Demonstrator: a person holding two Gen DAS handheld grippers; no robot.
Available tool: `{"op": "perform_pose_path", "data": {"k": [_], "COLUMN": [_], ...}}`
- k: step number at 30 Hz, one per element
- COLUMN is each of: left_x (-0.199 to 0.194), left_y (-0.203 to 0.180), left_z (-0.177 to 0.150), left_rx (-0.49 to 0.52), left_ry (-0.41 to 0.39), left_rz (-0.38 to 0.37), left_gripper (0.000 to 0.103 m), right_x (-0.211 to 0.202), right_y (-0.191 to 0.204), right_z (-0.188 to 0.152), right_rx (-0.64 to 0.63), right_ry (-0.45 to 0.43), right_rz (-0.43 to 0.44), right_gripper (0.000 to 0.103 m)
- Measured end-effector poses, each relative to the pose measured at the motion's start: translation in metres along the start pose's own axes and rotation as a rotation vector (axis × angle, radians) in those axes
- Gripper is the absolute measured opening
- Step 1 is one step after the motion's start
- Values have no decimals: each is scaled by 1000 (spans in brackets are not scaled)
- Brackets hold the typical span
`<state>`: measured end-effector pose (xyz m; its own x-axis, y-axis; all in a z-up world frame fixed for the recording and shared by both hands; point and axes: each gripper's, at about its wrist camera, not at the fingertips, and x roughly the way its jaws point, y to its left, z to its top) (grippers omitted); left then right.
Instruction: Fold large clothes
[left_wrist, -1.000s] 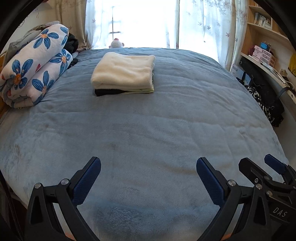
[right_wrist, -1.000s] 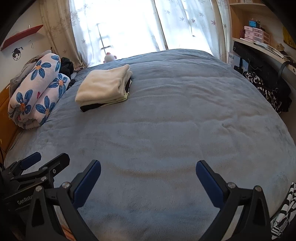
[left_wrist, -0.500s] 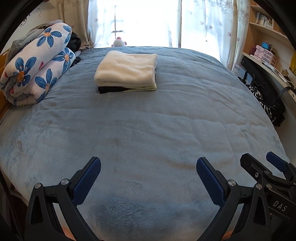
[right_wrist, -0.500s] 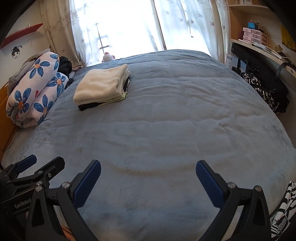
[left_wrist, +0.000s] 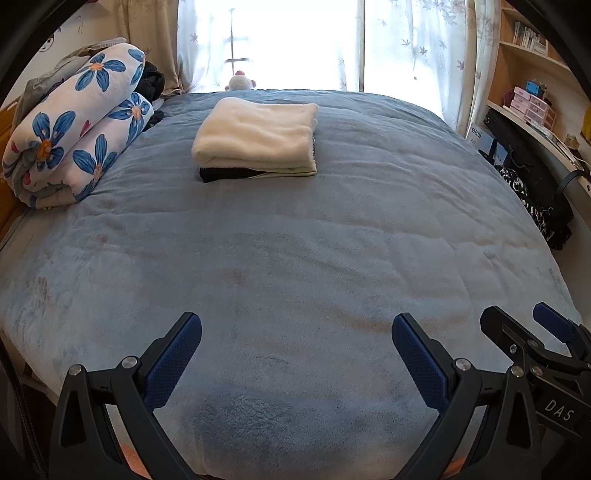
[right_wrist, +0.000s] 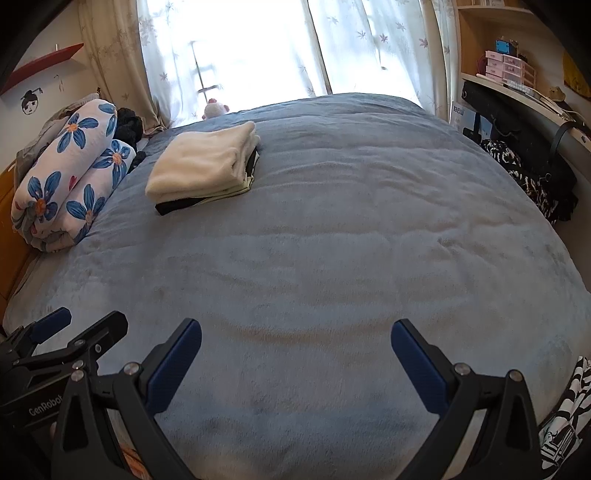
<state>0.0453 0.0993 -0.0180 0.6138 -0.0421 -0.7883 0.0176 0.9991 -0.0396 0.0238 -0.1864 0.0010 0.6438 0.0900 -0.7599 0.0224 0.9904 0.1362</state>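
With both my left gripper (left_wrist: 296, 354) and right gripper (right_wrist: 296, 354) released and empty above the bed (left_wrist: 295, 258), the folded clothes (left_wrist: 256, 138) sit stacked beside the floral quilt (left_wrist: 77, 125), so I judge fetching another garment comes next.

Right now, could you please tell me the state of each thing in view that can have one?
Left gripper: jaws open, empty, over the bed.
Right gripper: jaws open, empty.
Cream garment: folded, on top of the stack.
Black garment: folded, at the bottom of the stack.
Floral quilt: rolled, at the bed's left edge.
Blue bedcover: spread flat.
Curtains: drawn, backlit.
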Motion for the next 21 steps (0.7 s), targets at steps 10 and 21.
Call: {"op": "perform_pose_path", "data": {"k": [10, 21], "left_x": [1, 4], "left_y": [-2, -2], "left_z": [-2, -3], "left_rx": [0, -1], "left_ry": [4, 19], "left_rz": [6, 7], "left_gripper": [102, 102], "right_x": [1, 3], "right_y": [1, 1], "right_z": [0, -3], "right_rx": [2, 5], "right_ry": [6, 10], "right_rz": [-3, -9], "right_gripper": [103, 103]}}
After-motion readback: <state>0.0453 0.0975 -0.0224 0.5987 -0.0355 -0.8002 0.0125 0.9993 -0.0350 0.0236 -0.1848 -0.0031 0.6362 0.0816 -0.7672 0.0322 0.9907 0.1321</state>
